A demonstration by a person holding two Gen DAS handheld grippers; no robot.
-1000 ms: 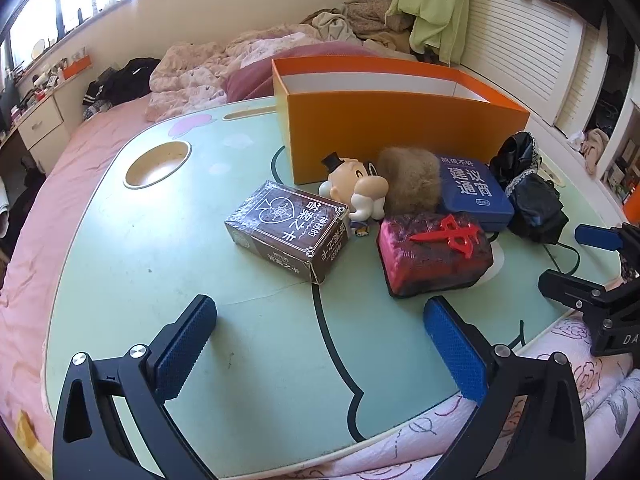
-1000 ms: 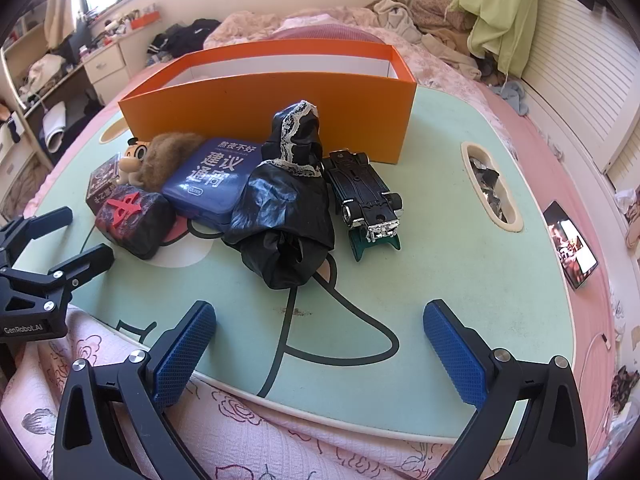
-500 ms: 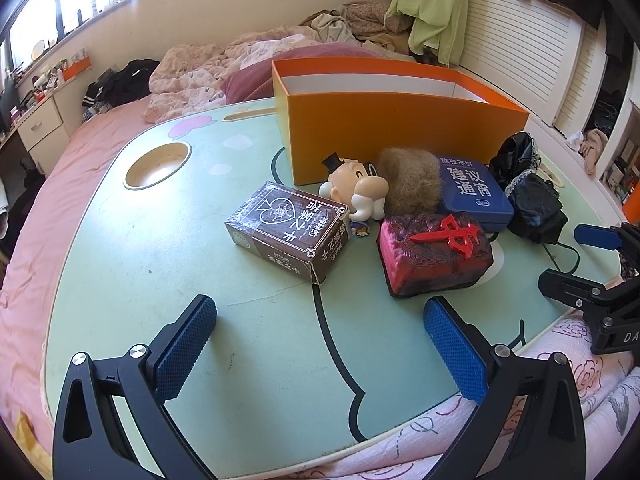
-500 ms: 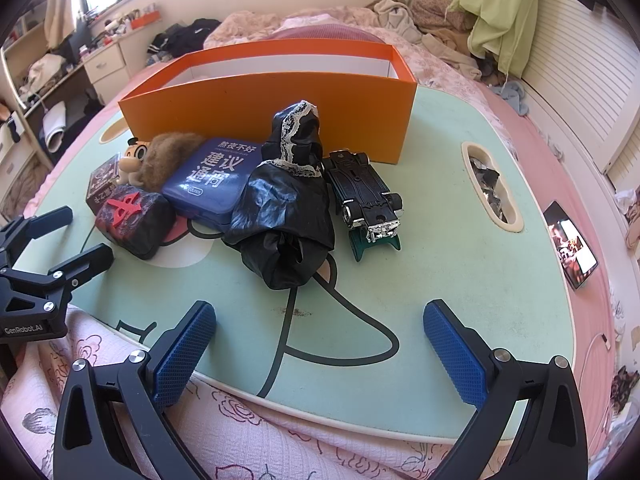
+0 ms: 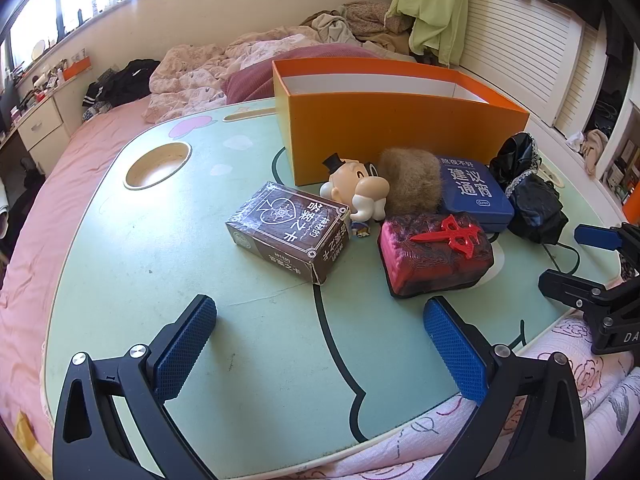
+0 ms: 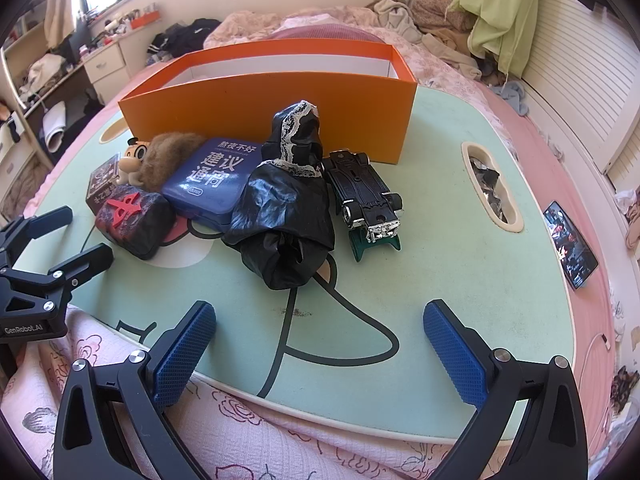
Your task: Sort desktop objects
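An orange box stands open-topped at the back of a pale green lap table. In front of it lie a dark brown card box, a cartoon figurine, a brown fur ball, a blue tin, a red and black block, a black lace-trimmed cloth bundle and an upturned black toy car. My left gripper hovers open near the table's front edge, empty. My right gripper is open and empty too, in front of the bundle.
The table has a round cup hole at the left and a slot at the right holding scraps. A phone lies on the pink bed beside the table. A floral quilt lies at the near edge. Bedding and clothes pile up behind.
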